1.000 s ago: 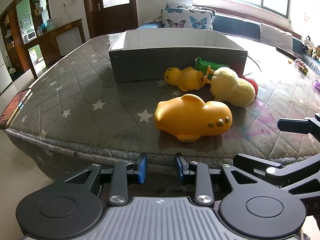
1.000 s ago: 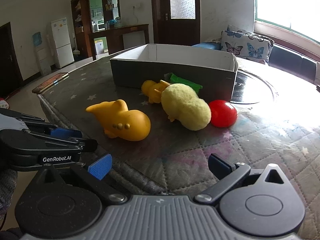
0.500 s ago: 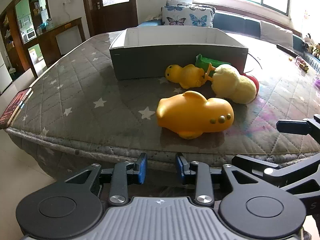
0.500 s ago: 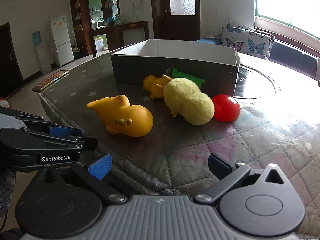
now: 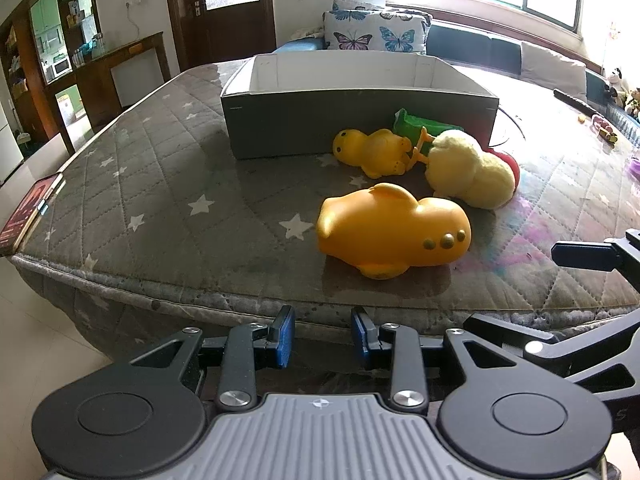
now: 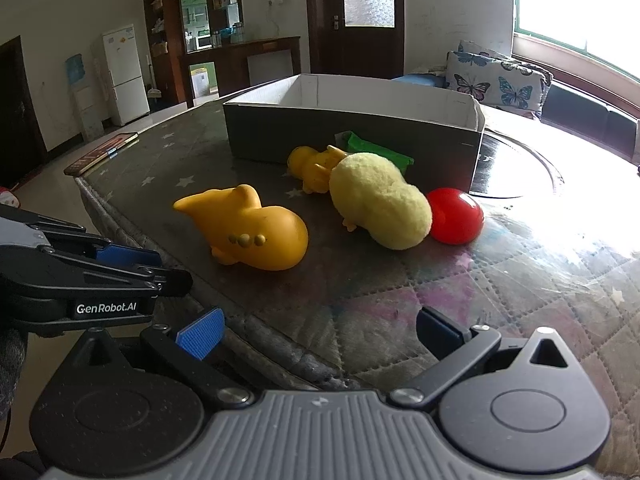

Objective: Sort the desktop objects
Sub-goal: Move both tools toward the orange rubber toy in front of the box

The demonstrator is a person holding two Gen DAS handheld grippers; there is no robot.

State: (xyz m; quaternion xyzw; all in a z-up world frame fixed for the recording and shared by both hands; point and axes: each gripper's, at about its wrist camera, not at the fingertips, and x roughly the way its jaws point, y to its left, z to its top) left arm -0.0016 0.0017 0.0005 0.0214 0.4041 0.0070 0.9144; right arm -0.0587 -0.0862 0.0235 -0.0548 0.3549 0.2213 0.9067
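Observation:
A large orange rubber toy [image 5: 394, 232] [image 6: 246, 234] lies on its side near the table's front edge. Behind it lie a small yellow duck [image 5: 372, 152] [image 6: 314, 164], a fuzzy yellow plush [image 5: 468, 176] [image 6: 380, 200], a red ball [image 6: 454, 216] [image 5: 510, 164] and a green item [image 5: 420, 124] [image 6: 376, 150]. A grey open box [image 5: 356, 120] [image 6: 352, 132] stands behind them. My left gripper [image 5: 322, 336] is open with a narrow gap, empty, below the table edge. My right gripper [image 6: 316, 330] is wide open, empty, at the table's front edge.
The table [image 5: 160, 184] has a grey quilted cover with stars. A phone [image 5: 30, 212] [image 6: 102, 152] lies at its left edge. A dark round mat [image 6: 516, 172] lies right of the box. A sofa with butterfly cushions [image 5: 376, 34] stands behind.
Both grippers have moved a little forward and higher toward the toys, which now look closer. Nothing on the table has moved. Finger gaps are unchanged.

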